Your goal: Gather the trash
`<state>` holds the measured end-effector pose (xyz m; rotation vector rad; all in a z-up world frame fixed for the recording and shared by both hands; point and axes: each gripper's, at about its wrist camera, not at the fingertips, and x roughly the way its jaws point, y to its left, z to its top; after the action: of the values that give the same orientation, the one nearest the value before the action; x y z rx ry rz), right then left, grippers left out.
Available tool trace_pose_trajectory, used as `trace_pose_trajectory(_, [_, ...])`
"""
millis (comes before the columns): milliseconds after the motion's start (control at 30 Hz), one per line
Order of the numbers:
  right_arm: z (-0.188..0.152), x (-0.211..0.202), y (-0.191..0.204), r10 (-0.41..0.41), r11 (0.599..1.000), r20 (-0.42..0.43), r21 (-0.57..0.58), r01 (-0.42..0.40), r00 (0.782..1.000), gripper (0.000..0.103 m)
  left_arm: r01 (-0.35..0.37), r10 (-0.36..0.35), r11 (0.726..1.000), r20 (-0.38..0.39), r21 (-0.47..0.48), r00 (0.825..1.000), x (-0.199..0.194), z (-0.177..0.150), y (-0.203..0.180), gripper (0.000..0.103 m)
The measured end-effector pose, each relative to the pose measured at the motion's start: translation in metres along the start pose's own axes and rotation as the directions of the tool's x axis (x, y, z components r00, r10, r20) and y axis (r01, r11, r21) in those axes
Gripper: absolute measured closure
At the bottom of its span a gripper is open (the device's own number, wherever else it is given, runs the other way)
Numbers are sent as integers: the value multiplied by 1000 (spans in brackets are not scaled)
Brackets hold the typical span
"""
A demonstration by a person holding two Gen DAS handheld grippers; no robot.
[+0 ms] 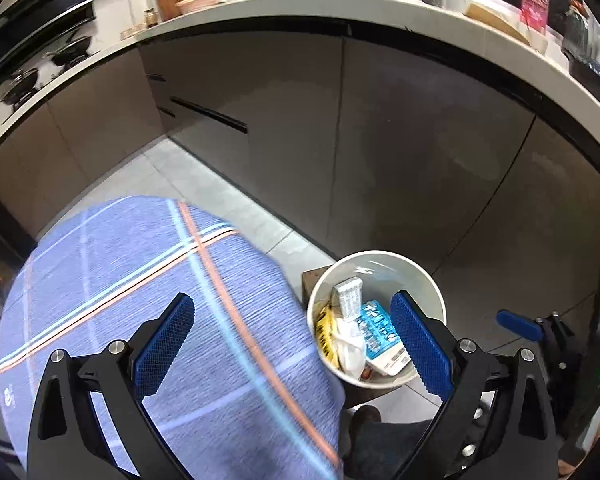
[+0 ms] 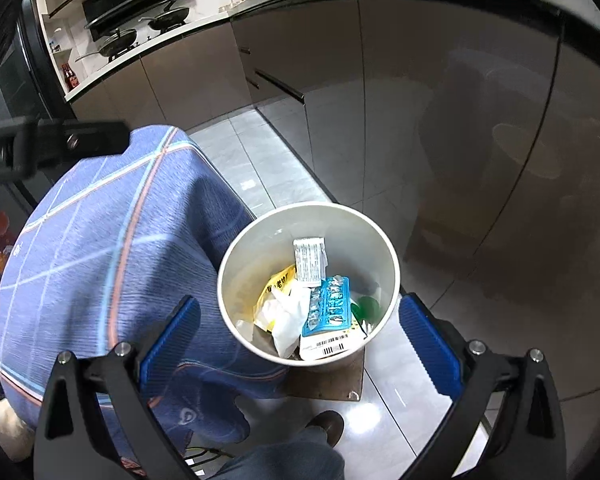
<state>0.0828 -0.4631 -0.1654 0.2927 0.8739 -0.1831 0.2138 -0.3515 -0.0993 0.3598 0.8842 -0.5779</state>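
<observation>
In the left wrist view the left gripper (image 1: 292, 344) hangs with its fingers wide and empty above the edge of a table under a blue plaid cloth (image 1: 140, 300), its right pad reaching over the rim of the bin (image 1: 428, 280). The bin, a white round tub, stands on the floor just right of the cloth, probably set there so trash can drop straight off the table edge. Inside lie the collected pieces: a blue pack (image 1: 380, 330), a yellow wrapper (image 1: 325, 334), a white tissue (image 1: 350, 346) and a grey packet (image 1: 349, 296). The right gripper's blue pad shows to the right of the bin. In the right wrist view the right gripper (image 2: 300, 350) also hangs wide and empty, framing the bin (image 2: 236, 264) from above; a green cap (image 2: 366, 306) shows beside the blue pack (image 2: 330, 306). The bin rests on a brown board (image 2: 336, 380). A shoe (image 2: 326, 426) stands just below the board, cabinets (image 2: 440, 100) rise beyond the bin, and the cloth (image 2: 100, 240) crowds its left side.
</observation>
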Motion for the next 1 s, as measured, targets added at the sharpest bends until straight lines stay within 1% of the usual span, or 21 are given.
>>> trace_pose_trajectory(133, [5,-32,16,-22,1000,13,15,22,1000,3,-31,32,998,9,-51,999,-33,-11,18,8])
trace_pose_trajectory(233, [7,-58,32,-24,1000,20,17,23,1000,3,-54,56,995,18,-79,998,-58,-23,31,8])
trace_pose_trajectory(333, [8,-84,50,-35,999,18,20,35,999,3,-85,88,992,24,-98,996,-86,-39,44,8])
trace_pose_trajectory(433, [7,-106,65,-31,998,11,47,30,999,3,-115,121,986,38,-124,992,-117,-57,57,8])
trace_pose_trajectory(567, [4,-139,89,-37,997,14,62,36,999,3,-130,140,977,48,-169,989,-153,-78,74,8])
trace_pose_trajectory(667, [2,-164,113,-54,998,45,34,53,998,3,-164,179,969,68,-186,982,-180,-95,85,8])
trace_pose_trajectory(767, [-1,-188,142,-108,994,87,-15,110,990,3,-183,206,961,93,-210,974,-206,-111,94,8])
trace_pose_trajectory(867, [-6,-207,167,-143,988,119,-46,149,983,3,-195,225,955,118,-224,967,-229,-123,101,8])
trace_pose_trajectory(1000, [-13,-222,188,-129,989,136,-50,137,982,3,-189,228,950,140,-248,963,-252,-137,113,8])
